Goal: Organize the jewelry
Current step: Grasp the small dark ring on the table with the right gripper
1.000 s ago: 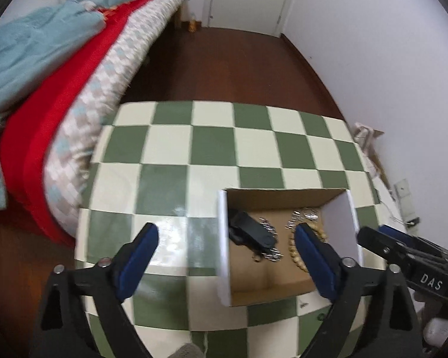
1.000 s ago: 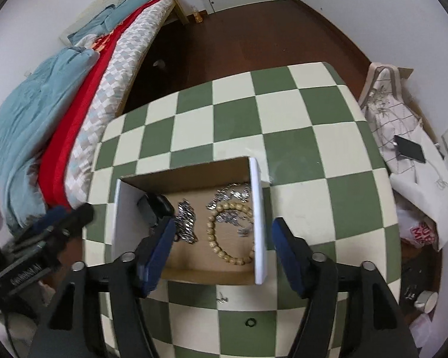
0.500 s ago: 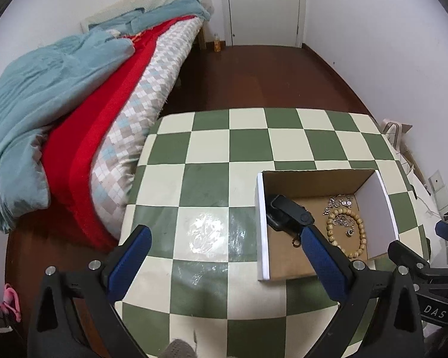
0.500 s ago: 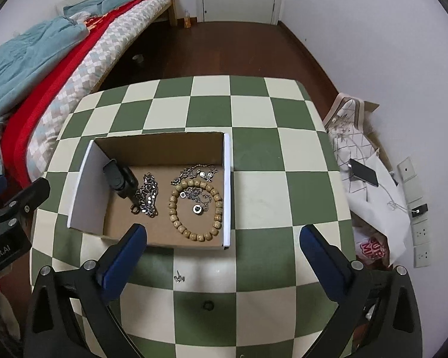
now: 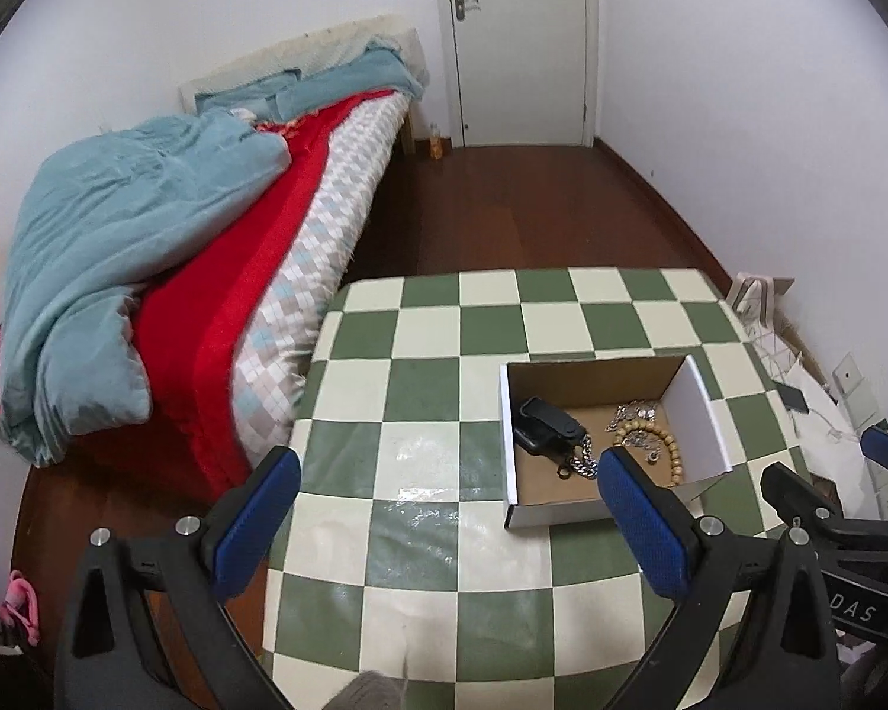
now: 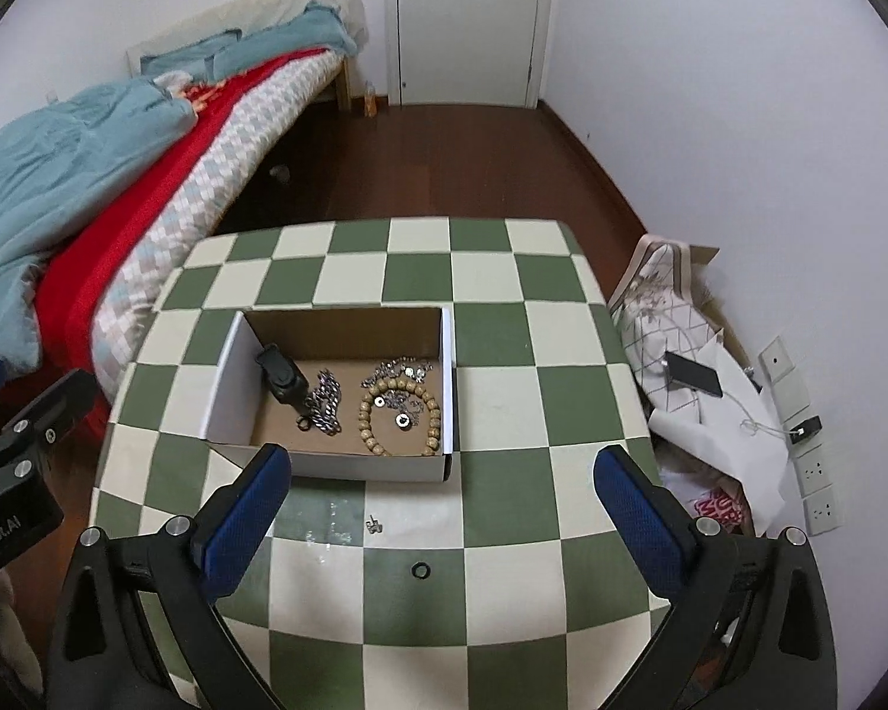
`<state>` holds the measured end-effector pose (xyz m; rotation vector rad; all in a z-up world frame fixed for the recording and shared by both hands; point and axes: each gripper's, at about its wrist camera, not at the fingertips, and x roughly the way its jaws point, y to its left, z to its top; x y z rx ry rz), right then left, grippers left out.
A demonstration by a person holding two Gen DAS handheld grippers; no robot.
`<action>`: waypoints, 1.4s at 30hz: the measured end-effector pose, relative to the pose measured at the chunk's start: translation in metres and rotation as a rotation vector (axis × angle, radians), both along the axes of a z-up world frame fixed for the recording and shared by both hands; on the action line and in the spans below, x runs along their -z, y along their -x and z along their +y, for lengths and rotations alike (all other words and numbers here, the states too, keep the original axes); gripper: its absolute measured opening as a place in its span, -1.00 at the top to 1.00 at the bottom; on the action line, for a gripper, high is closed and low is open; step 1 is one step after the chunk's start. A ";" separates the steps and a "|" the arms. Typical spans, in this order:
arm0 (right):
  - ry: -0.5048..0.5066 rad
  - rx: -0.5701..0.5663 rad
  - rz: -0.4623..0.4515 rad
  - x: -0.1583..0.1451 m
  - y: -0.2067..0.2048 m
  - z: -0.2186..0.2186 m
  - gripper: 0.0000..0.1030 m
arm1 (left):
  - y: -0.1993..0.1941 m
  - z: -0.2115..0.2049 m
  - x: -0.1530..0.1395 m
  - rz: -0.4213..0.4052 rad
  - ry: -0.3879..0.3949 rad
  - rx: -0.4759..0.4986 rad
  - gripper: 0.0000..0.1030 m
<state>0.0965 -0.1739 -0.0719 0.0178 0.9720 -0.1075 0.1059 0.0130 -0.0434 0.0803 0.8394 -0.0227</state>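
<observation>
A shallow cardboard box (image 6: 231,390) (image 5: 508,432) sits on the green-and-cream checkered table (image 6: 503,538) (image 5: 420,414). Inside it lie a wooden bead bracelet (image 6: 398,438) (image 5: 672,449), a silver chain (image 6: 325,402) (image 5: 583,461), a tangle of silver pieces (image 6: 399,370) (image 5: 633,414) and a black clip-like object (image 6: 281,378) (image 5: 544,420). On the table in front of the box rest a small silver earring (image 6: 375,525) and a small black ring (image 6: 421,570). My right gripper (image 6: 441,506) hangs open above these two, empty. My left gripper (image 5: 447,518) is open and empty, left of the box.
A bed with a red sheet and blue quilt (image 5: 148,225) stands along the table's left side. Bags, papers and a phone (image 6: 692,373) lie on the floor to the right by the wall sockets. A closed door (image 6: 467,18) is at the far end.
Both grippers have pulled back and up from the box, which now looks smaller and farther. The right gripper's jaws have spread wider. The earring and ring have come into sight.
</observation>
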 end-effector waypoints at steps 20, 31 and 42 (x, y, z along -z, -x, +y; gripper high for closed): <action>-0.158 0.106 0.118 0.125 0.041 -0.040 -0.31 | 0.029 -0.025 0.068 0.003 -0.294 -0.086 -0.99; -0.078 -0.002 0.117 0.172 0.028 0.003 0.17 | 0.022 -0.036 0.108 0.077 -0.378 -0.075 -0.99; -0.099 0.102 0.087 0.165 0.041 -0.038 0.74 | 0.014 -0.055 0.119 0.141 -0.292 -0.020 -0.99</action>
